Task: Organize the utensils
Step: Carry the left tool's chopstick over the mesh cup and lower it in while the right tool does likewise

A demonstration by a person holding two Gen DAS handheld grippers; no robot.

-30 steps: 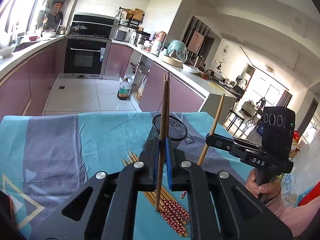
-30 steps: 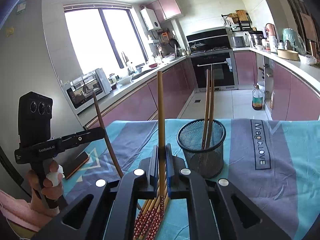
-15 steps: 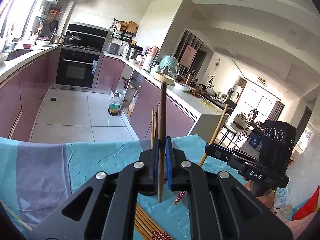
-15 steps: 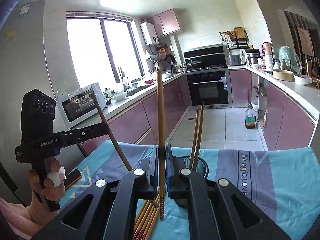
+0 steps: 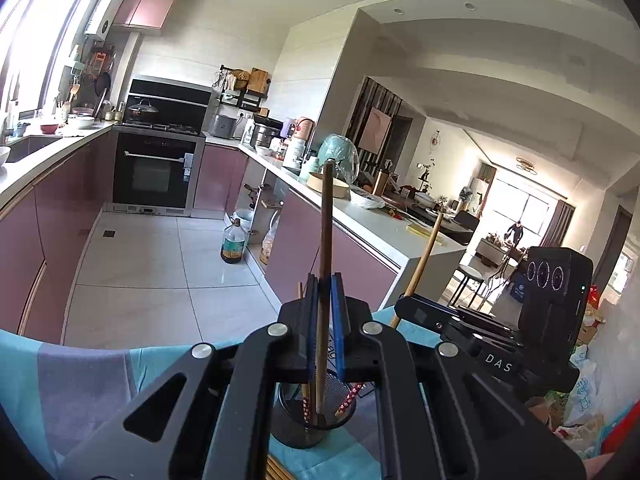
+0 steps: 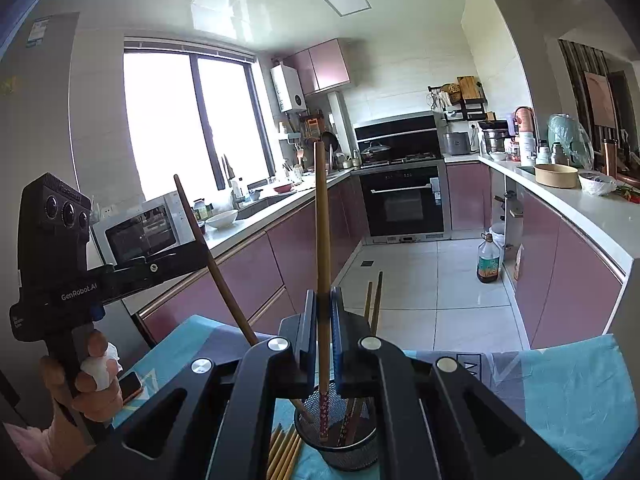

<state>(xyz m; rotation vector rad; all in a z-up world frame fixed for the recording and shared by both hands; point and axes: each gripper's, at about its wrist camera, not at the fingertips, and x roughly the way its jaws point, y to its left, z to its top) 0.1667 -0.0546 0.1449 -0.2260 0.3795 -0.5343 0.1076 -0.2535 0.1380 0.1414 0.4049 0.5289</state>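
Observation:
My left gripper (image 5: 324, 284) is shut on a dark brown chopstick (image 5: 325, 240), held upright with its lower end inside the black mesh cup (image 5: 312, 420). My right gripper (image 6: 321, 300) is shut on a lighter chopstick (image 6: 321, 220), its red patterned end down in the same mesh cup (image 6: 340, 440). Two more chopsticks (image 6: 374, 296) stand in the cup. Several loose chopsticks (image 6: 284, 452) lie on the cloth beside it. The left gripper also shows at the left of the right wrist view (image 6: 192, 258), and the right gripper at the right of the left wrist view (image 5: 408, 308).
The table has a teal and grey cloth (image 6: 560, 392). A phone (image 6: 130, 386) lies on it at the left. Beyond the table edge are the kitchen floor, purple cabinets and an oil bottle (image 6: 489, 260).
Both grippers have risen and moved over the mesh cup. Each chopstick's lower end has gone from above the cloth down into the cup.

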